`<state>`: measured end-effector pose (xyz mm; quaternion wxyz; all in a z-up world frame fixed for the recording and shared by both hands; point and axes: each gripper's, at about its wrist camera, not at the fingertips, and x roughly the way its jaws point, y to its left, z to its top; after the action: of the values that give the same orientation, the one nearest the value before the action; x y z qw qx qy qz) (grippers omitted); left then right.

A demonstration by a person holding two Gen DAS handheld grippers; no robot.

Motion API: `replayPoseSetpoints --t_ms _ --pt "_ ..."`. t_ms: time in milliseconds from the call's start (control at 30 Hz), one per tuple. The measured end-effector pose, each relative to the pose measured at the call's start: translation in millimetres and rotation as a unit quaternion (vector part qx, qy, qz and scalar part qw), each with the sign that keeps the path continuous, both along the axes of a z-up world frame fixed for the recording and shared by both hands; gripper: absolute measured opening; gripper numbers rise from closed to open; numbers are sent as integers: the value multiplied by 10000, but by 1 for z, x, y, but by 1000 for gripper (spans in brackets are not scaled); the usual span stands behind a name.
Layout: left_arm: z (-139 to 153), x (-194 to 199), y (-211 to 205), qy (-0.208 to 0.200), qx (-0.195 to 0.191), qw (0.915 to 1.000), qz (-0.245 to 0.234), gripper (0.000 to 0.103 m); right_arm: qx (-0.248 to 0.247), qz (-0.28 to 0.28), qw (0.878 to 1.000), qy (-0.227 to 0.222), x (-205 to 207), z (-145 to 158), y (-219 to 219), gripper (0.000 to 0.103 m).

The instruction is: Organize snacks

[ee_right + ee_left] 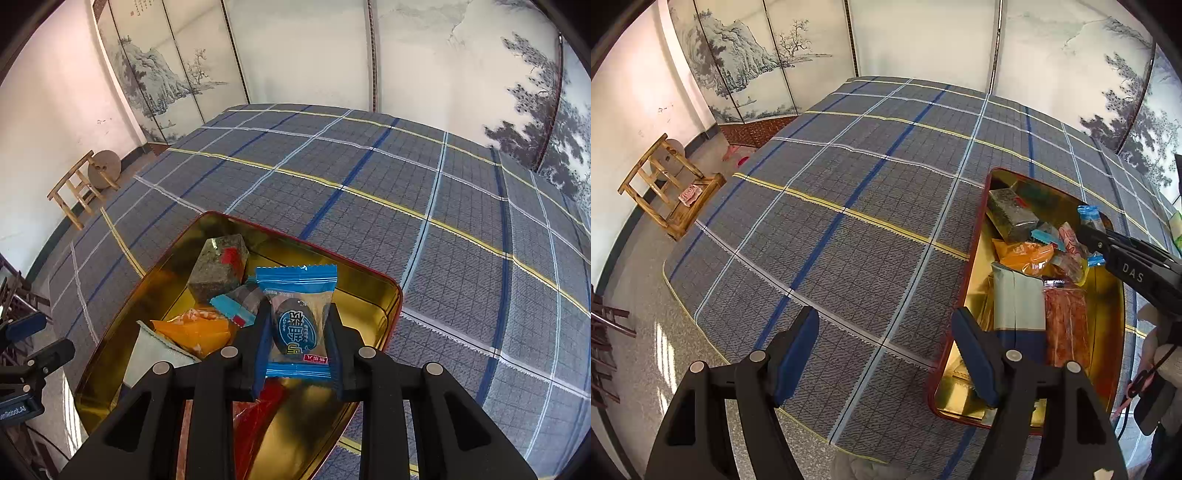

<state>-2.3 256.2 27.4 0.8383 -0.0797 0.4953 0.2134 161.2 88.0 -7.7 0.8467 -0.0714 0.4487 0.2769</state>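
R gripper point(297, 332) is clenched on a blue-edged clear snack packet point(297, 321) w/ a dark oval piece inside; pads press both long sides, packet held upright above the tin point(388, 291), over its near-right part. Seen from the left wrist view, the same packet point(1089, 218) sticks up past the R gripper's black fingers point(1108, 240), above the tin's far right side. Tin point(975, 236) is gold inside, red rim, sits on the plaid tablecloth point(849, 184) near the table's front-right. Inside it: a grey-green block point(218, 269) at the far end, a small blue-and-grey wrapper point(240, 301) just beside it, an orange packet point(199, 330) nearer the middle, a pale grey-green pouch point(1019, 302) touching the orange one, and a clear bag of reddish strips point(1065, 325) next to the pouch. L gripper point(886, 354) is released, jaws wide apart w/ nothing between them, hovering over the cloth w/ its right finger over the tin's near-left corner. A wooden stool point(670, 188) stands on the floor left of the table, folding screen point(750, 74) w/ ink landscape behind.
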Motion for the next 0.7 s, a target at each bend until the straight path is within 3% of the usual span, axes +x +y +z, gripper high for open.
replayPoseSetpoints --t_ms 200,400,567,633,700 --pt "0 -1 -2 8 -9 10000 -73 72 -33 -132 9999 41 3 -2 4 31" --pt "3 -3 -6 -7 23 9999 -126 72 -18 -136 9998 -106 -4 8 4 68" --pt "9 -7 -13 -42 67 9998 -179 72 114 -119 9994 -297 -21 30 -2 83" --pt "11 -9 -16 -48 85 9998 -199 72 214 -132 9991 -327 -33 39 -7 94" --pt "13 -12 -20 -47 97 9997 -219 72 257 -192 9987 -404 -45 47 -14 96"
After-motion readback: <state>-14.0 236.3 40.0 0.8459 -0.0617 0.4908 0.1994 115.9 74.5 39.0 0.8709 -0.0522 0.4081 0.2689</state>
